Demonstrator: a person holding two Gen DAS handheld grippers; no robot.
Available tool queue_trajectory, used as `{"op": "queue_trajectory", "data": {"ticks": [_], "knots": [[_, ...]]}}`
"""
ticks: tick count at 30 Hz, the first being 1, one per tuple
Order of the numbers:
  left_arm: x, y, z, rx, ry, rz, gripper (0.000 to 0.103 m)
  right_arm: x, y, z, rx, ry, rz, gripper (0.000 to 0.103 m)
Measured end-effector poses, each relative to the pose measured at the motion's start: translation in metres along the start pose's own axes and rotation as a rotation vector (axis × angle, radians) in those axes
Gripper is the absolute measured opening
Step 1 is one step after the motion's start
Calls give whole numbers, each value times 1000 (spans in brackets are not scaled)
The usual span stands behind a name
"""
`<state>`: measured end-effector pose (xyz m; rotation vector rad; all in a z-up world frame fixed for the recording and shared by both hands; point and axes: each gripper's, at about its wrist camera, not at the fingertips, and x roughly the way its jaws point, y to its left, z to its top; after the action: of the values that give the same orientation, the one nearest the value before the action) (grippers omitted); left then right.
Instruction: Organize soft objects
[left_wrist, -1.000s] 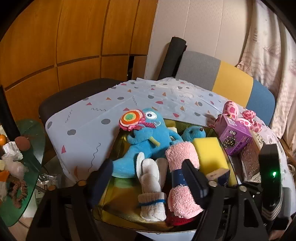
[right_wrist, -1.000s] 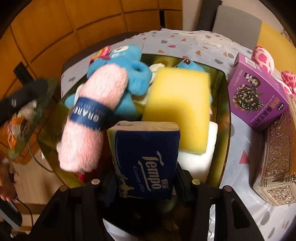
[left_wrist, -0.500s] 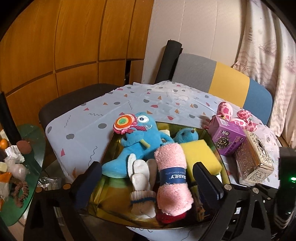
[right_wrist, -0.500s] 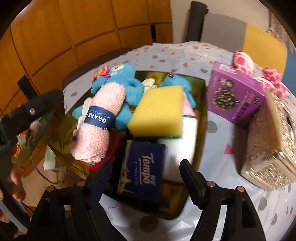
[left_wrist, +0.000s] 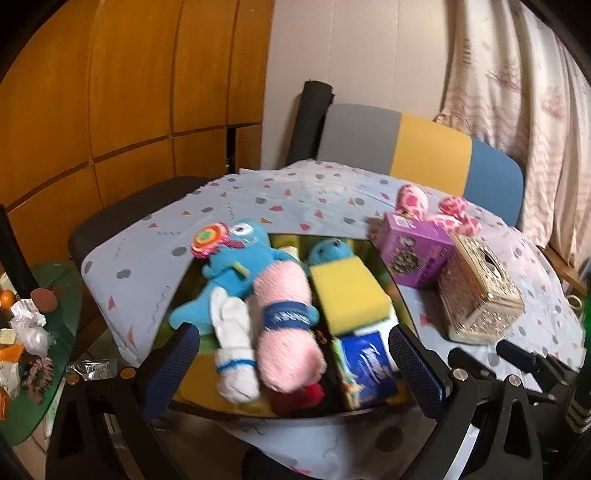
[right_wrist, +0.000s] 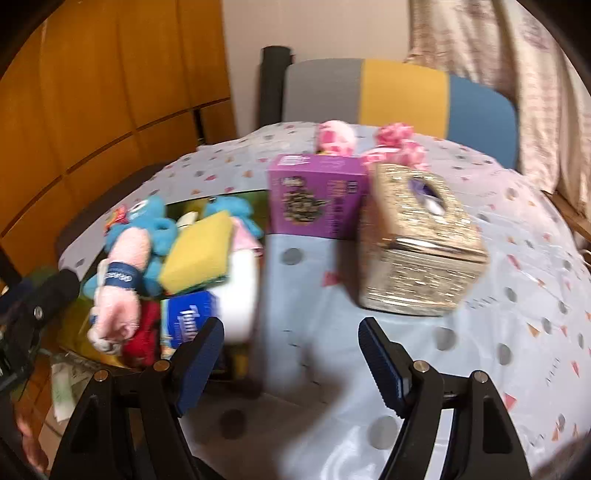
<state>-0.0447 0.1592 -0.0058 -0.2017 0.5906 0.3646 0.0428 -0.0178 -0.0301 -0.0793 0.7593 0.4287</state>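
Both grippers, left (left_wrist: 291, 365) and right (right_wrist: 290, 354), hang spread and empty; the overfilled tray (left_wrist: 384, 266) risks spilling its pink towel roll (left_wrist: 286, 321).

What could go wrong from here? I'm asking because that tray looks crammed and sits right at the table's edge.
The pink rolled towel lies piled on the blue plush toy and overhangs the near rim of the tray; a nudge might tip it off the table. The tissue pack stands wedged at that same edge and could slide out. Both views are blurred, so exact contact is unclear.
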Motion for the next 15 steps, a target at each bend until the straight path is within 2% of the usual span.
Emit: {"op": "queue_trajectory", "data": {"ticks": [6, 10, 15], "knots": [[-8, -31, -12, 46, -9, -67, 103, -21, -39, -9, 128, -52, -99, 77], [-11, -52, -21, 79, -7, -62, 103, -39, -66, -15, 171, -83, -176, 77], [-20, -66, -28, 104, -28, -50, 103, -49, -76, -26, 176, -98, -202, 77]]}}
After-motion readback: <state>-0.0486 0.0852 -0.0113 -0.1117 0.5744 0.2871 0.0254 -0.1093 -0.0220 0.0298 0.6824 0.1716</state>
